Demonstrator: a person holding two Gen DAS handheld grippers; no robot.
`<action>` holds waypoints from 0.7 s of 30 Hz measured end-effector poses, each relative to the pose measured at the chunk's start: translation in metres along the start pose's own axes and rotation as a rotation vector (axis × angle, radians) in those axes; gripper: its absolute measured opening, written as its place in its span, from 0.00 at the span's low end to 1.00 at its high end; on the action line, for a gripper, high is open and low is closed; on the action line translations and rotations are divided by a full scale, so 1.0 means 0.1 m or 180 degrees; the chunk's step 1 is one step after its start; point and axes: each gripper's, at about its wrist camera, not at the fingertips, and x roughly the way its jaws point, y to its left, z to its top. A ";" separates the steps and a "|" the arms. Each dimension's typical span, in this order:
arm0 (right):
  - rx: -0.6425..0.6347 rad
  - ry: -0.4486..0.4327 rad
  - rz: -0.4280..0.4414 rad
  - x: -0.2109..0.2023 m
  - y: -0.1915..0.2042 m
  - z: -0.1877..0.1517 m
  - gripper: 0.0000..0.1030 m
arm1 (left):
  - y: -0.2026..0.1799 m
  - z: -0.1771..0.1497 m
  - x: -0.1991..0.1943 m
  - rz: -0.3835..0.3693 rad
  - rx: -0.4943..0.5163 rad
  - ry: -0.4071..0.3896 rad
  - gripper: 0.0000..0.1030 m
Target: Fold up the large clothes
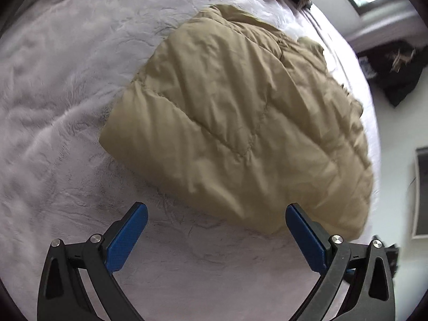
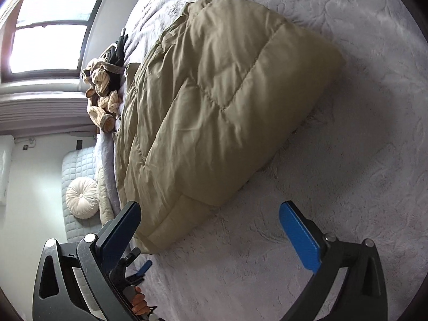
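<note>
A khaki quilted puffer jacket [image 1: 227, 112] lies folded into a bulky bundle on a pale lilac bedspread [image 1: 53, 107]. My left gripper [image 1: 215, 208] hovers over the jacket's near edge, its blue pads spread wide with nothing pressed between them. In the right wrist view the same jacket [image 2: 214, 101] stretches away from its hem. My right gripper [image 2: 211, 206] stands open just short of that hem, its left finger [image 2: 120, 230] beside the jacket's corner. Neither gripper holds the cloth. A person's fingers [image 2: 137, 301] and a bit of the other gripper's blue pad [image 2: 144, 266] show low left.
A pile of beige striped clothes [image 2: 103, 99] with something dark lies at the far end of the bed, under a window [image 2: 50, 26]. The bed edge runs along the jacket's side [image 1: 371, 133]. Beyond it are dark items on the floor [image 1: 396, 72] and a round cushion [image 2: 81, 198].
</note>
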 end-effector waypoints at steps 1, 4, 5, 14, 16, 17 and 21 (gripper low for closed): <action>0.0031 -0.0008 0.0019 0.00 -0.01 0.01 1.00 | 0.03 0.01 -0.01 -0.0045 -0.0021 -0.0011 1.00; 0.0126 -0.0020 0.0120 0.01 -0.09 0.03 1.00 | 0.16 0.05 0.04 -0.0368 -0.0126 0.0035 1.00; 0.0141 -0.0023 0.0152 0.01 -0.10 0.05 1.00 | 0.20 0.08 0.10 -0.0512 -0.0187 0.0118 1.00; 0.0390 0.0011 0.0776 0.27 -0.32 0.29 1.00 | 0.21 0.26 0.53 -0.0933 -0.0350 0.0089 1.00; 0.0397 0.0032 0.0840 0.37 -0.33 0.32 1.00 | 0.18 0.28 0.63 -0.0936 -0.0413 0.0056 1.00; 0.0390 0.0039 0.0872 0.42 -0.33 0.35 1.00 | 0.16 0.30 0.67 -0.0937 -0.0449 0.0020 1.00; 0.0315 0.0063 0.0946 0.61 -0.27 0.41 1.00 | 0.13 0.34 0.69 -0.0901 -0.0736 -0.0255 0.98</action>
